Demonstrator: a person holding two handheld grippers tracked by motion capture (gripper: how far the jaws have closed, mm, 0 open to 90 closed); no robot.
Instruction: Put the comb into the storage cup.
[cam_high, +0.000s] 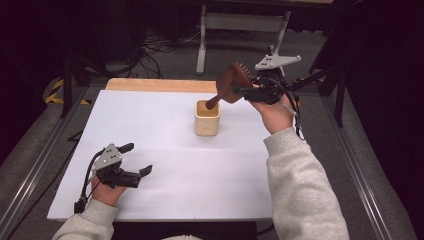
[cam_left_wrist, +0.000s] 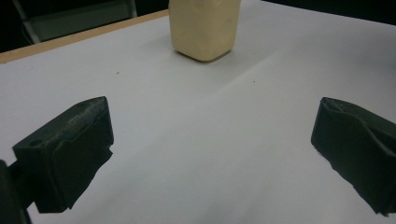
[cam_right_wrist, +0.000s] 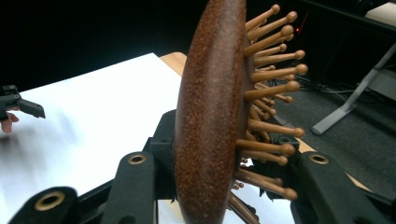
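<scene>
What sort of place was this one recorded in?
Probably a lab or recording studio rather than a home: a white table top ringed by dark curtains, loose cables on grey floor, and a metal stand behind.

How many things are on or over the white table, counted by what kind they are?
Wooden hairbrush: 1, held over the cup by the right gripper
Cream cup: 1
Grippers: 2, the left gripper holds nothing
Total: 4
</scene>
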